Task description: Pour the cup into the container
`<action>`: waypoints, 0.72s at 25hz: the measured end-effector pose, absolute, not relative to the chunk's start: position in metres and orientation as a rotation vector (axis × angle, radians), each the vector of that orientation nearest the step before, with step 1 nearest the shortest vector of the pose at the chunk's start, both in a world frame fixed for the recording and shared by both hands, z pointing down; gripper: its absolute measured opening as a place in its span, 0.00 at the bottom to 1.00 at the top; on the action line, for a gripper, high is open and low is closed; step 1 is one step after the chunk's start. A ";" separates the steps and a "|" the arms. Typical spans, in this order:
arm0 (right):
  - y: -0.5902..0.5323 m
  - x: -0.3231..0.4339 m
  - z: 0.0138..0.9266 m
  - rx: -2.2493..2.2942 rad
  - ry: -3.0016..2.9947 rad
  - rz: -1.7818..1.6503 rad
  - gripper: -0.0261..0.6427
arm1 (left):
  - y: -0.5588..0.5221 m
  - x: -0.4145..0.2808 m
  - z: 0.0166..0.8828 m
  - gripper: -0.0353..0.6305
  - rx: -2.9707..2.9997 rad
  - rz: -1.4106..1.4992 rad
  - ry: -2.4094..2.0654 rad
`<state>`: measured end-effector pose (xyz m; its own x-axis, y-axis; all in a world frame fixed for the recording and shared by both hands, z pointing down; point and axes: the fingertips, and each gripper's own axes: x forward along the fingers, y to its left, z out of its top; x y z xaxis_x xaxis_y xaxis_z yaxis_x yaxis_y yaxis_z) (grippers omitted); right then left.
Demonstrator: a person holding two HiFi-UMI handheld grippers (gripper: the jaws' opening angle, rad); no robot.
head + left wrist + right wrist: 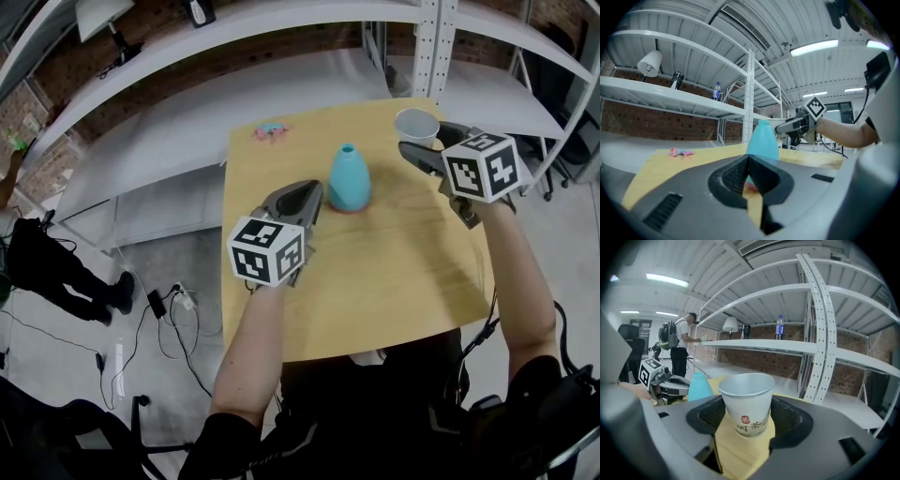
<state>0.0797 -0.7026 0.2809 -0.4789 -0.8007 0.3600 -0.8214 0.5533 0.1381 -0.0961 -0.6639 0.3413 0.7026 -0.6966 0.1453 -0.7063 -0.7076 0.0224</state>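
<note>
A teal, bottle-shaped container [349, 178] with a narrow open neck stands upright near the middle of the yellow table [394, 281]. It also shows in both gripper views [761, 138] [699, 386]. A white paper cup [416, 124] [746, 404] with red and dark print stands upright at the table's far right. My right gripper [424, 139] [747, 420] is shut on its sides. From the head view I see nothing inside the cup. My left gripper [309, 192] [748, 161] is shut and empty, just left of the container.
A small pink object [271, 131] [679, 152] lies at the table's far left corner. White shelf racks [441, 47] stand behind the table, with a bottle [779, 326] on one shelf. A person [682, 345] stands far off by the shelves. Cables [173, 309] lie on the floor at left.
</note>
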 end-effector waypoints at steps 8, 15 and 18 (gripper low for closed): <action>-0.708 0.104 0.320 1.400 -2.441 0.206 0.49 | -0.664 -0.095 0.342 0.05 2.821 0.193 -1.180; -0.711 0.108 0.348 1.404 -2.438 0.269 0.49 | -0.663 -0.095 0.341 0.05 2.824 0.191 -1.175; -0.711 0.109 0.352 1.404 -2.443 0.270 0.49 | -0.663 -0.095 0.341 0.05 2.823 0.190 -1.177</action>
<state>0.1090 -0.7110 0.3517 -0.4717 -0.8064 0.3567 -0.8648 0.5021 -0.0085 -0.0950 -0.6627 0.3406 0.6978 -0.7017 0.1435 -0.7113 -0.7026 0.0231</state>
